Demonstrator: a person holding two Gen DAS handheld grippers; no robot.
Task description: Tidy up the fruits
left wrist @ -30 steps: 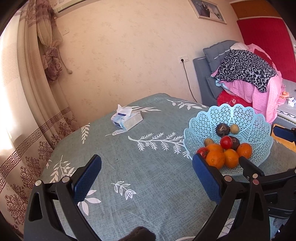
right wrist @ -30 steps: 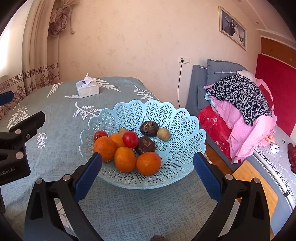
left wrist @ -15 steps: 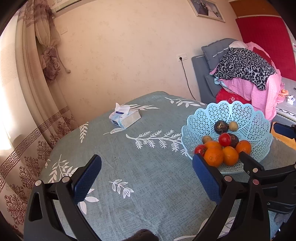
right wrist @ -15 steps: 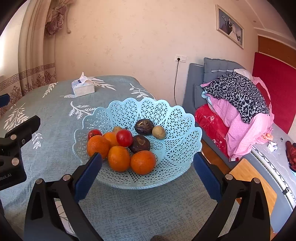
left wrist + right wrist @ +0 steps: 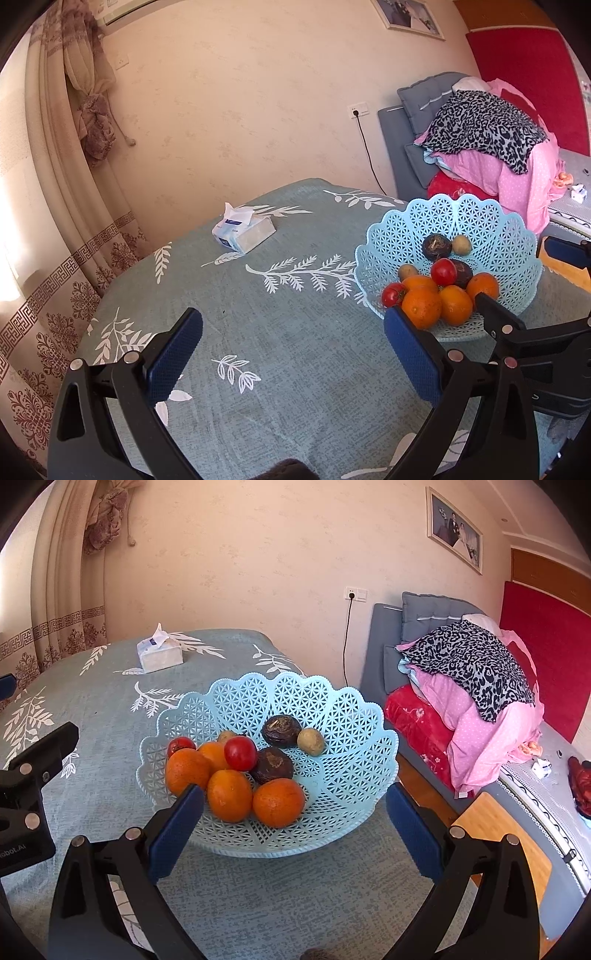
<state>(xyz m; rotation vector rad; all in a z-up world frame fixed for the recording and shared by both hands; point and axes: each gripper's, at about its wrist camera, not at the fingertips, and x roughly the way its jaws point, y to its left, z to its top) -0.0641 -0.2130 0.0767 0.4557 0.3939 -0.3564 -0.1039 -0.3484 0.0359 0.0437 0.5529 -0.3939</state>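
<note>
A light blue lattice basket (image 5: 343,738) stands on the table near its right edge; it also shows in the left wrist view (image 5: 491,225). It holds several oranges (image 5: 229,794), two red tomatoes (image 5: 240,753), two dark brown fruits (image 5: 281,731) and small tan fruits (image 5: 311,741). My right gripper (image 5: 295,827) is open and empty, just in front of the basket's near rim. My left gripper (image 5: 293,350) is open and empty above the tablecloth, left of the basket.
A tissue box (image 5: 243,232) lies at the table's far side. The table has a teal leaf-print cloth (image 5: 258,314). Curtains (image 5: 74,147) hang at the left. A sofa with piled clothes (image 5: 472,686) stands right of the table.
Both grippers have drawn back a little and tilted; the basket sits slightly lower and farther in both views. Both jaws stay open. Nothing was picked up.
</note>
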